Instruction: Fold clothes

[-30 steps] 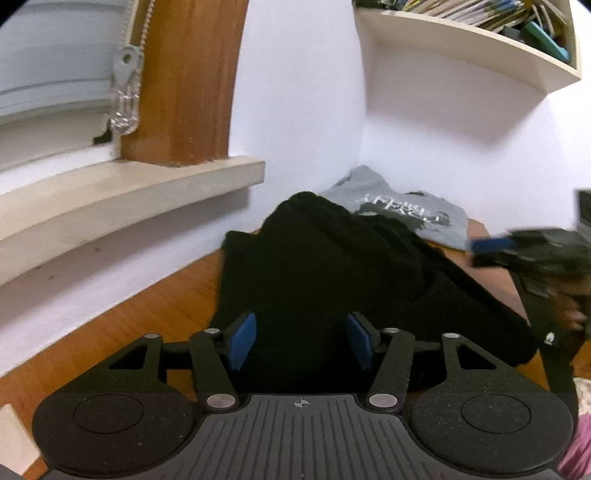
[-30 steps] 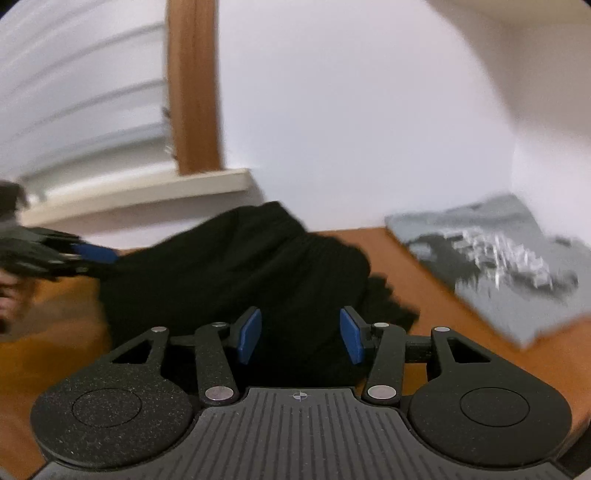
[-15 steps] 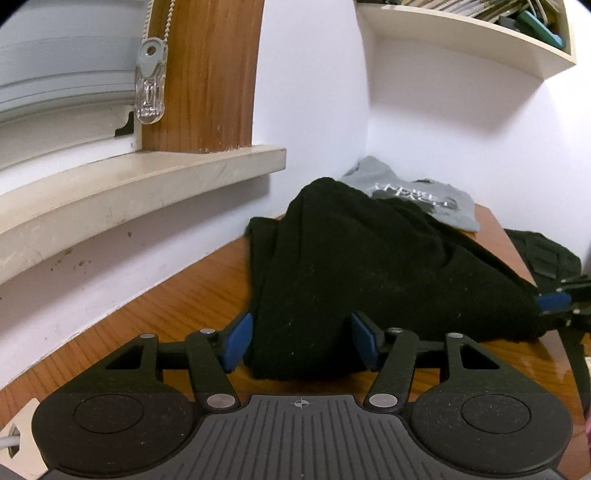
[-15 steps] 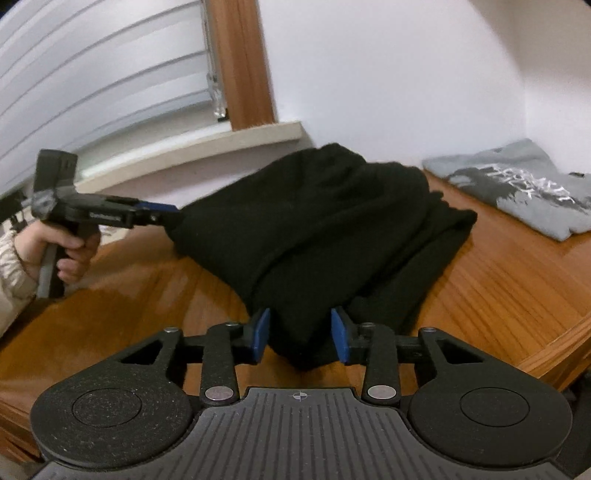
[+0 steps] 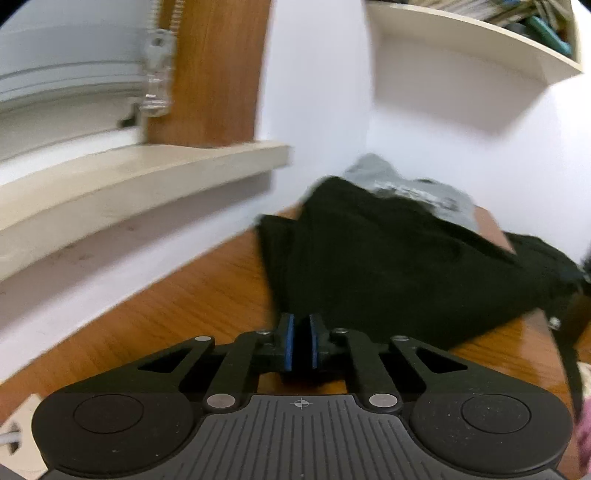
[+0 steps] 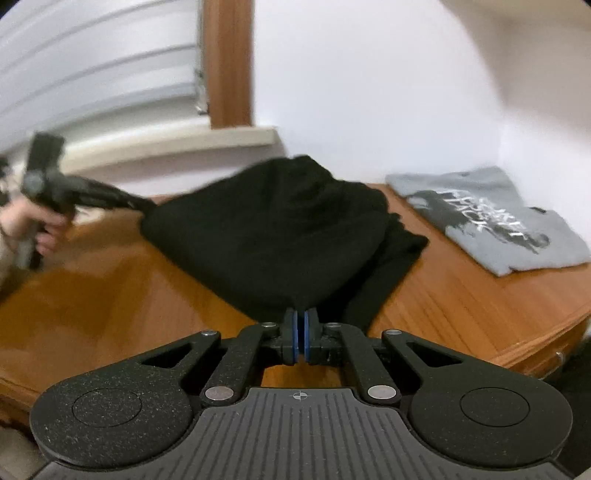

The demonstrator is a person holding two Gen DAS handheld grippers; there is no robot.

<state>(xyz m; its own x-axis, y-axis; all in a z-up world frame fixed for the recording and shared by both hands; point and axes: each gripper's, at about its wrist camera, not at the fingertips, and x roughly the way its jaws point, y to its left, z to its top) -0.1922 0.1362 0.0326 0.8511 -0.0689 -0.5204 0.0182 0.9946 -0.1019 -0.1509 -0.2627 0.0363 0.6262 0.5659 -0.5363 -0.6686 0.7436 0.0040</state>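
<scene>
**Both grippers clamped on black garment**

Black garment (image 6: 280, 229) heaped on wooden table (image 6: 461, 295), bunched and rumpled, one fold trailing off toward the right in the right wrist view. Same garment (image 5: 388, 258) in the left wrist view, spread from the near edge back toward the wall corner.

Left gripper (image 5: 300, 341): jaws closing, now narrow, blue pads (image 5: 289, 341) pressed on a near corner of the black cloth, fabric pinched in the slit between them. Also visible from the right wrist view, far left and blurred (image 6: 147, 205), tip meeting the garment's left edge, gripped by a hand (image 6: 40, 229).

Right gripper (image 6: 300, 338): jaws drawn almost fully together, blue pads (image 6: 294, 338) nipping the garment's near hem, cloth rising straight out from between them.

Grey shirt (image 6: 491, 218) with dark printed lettering lying folded flat on the table, to the right of and behind the black garment, near the table's corner; apart from the heap in the right wrist view, partly hidden behind it in the left wrist view (image 5: 417, 188).

Window sill (image 5: 140, 173) along the wall at left, wooden frame (image 5: 214, 70) above it, blind (image 6: 92, 70) lowered. Shelf (image 5: 461, 33) high on the wall at right.
</scene>
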